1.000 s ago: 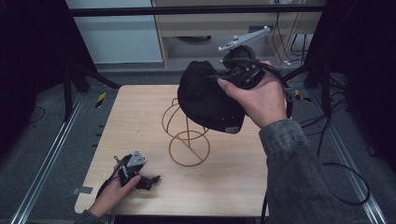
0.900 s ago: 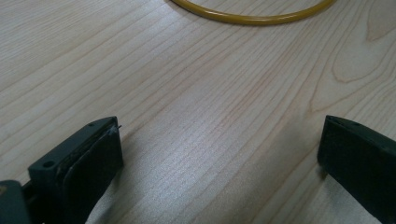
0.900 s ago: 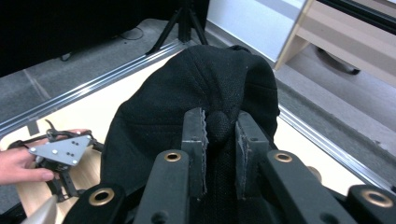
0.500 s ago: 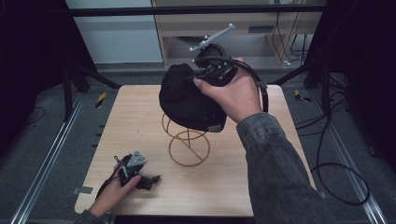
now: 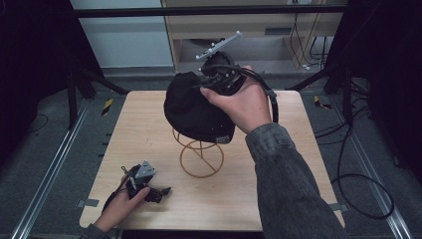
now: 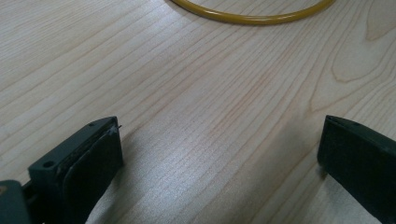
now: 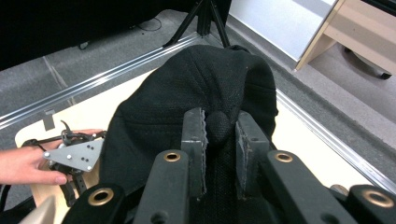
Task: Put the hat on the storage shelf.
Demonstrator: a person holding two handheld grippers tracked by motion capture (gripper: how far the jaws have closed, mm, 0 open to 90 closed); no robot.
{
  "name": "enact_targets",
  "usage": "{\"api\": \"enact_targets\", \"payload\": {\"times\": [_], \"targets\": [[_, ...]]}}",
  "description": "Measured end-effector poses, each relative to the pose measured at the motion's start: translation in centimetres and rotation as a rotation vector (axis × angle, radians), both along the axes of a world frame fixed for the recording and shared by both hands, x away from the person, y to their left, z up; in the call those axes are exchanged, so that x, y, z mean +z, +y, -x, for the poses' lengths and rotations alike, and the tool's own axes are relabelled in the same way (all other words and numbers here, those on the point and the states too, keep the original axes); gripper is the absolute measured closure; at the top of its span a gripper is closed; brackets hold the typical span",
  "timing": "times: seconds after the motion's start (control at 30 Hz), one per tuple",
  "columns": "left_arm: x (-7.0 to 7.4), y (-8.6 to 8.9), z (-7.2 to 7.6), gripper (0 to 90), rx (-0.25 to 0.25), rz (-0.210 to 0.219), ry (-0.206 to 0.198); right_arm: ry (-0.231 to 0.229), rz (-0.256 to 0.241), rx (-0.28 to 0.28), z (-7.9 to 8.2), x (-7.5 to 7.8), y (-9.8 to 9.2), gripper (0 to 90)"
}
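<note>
A black cap (image 5: pixel 195 108) hangs over the yellow wire stand (image 5: pixel 201 155) in the middle of the table. My right gripper (image 5: pixel 211 85) is shut on the cap's fabric near its top; in the right gripper view the jaws pinch a fold of the black cap (image 7: pixel 219 93) at my right gripper (image 7: pixel 220 128). My left gripper (image 5: pixel 160 191) rests low on the table near the front left, open with nothing between its jaws. In the left gripper view, my left gripper (image 6: pixel 219 149) points over bare wood toward the base ring of the yellow wire stand (image 6: pixel 252 17).
The light wooden table (image 5: pixel 298 149) has metal rails on the floor at both sides. A wooden shelf unit (image 5: pixel 249 30) stands behind it. Cables (image 5: pixel 358 179) trail on the floor at the right.
My right gripper has carried the cap leftward and lower, so it now sits over the top of the wire stand. The left gripper has stayed in place.
</note>
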State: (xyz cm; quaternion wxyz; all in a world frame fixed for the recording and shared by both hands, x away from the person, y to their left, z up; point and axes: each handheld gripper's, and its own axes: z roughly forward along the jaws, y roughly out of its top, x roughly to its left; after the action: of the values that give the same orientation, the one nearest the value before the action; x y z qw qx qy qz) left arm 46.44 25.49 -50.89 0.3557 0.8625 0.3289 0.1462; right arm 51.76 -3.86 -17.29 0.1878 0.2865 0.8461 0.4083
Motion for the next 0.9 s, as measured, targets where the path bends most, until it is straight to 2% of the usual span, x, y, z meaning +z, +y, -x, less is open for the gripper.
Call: {"api": "enact_targets", "payload": {"times": [0.27, 0.37, 0.53, 0.9], "targets": [[0.0, 0.0, 0.0, 0.0, 0.000, -0.001, -0.001, 0.018, 0.011, 0.019, -0.2, -0.4, 0.8, 76.7], [0.0, 0.0, 0.0, 0.0, -0.001, -0.001, -0.001, 0.022, 0.001, 0.017, -0.3, -1.0, 0.7, 76.4], [0.0, 0.0, 0.0, 0.0, -0.001, -0.001, -0.002, 0.043, 0.012, 0.020, -0.6, -1.9, 0.7, 76.2], [0.0, 0.0, 0.0, 0.0, -0.002, -0.001, -0.001, 0.061, 0.027, 0.037, -1.0, -2.5, 1.5, 75.6]]}}
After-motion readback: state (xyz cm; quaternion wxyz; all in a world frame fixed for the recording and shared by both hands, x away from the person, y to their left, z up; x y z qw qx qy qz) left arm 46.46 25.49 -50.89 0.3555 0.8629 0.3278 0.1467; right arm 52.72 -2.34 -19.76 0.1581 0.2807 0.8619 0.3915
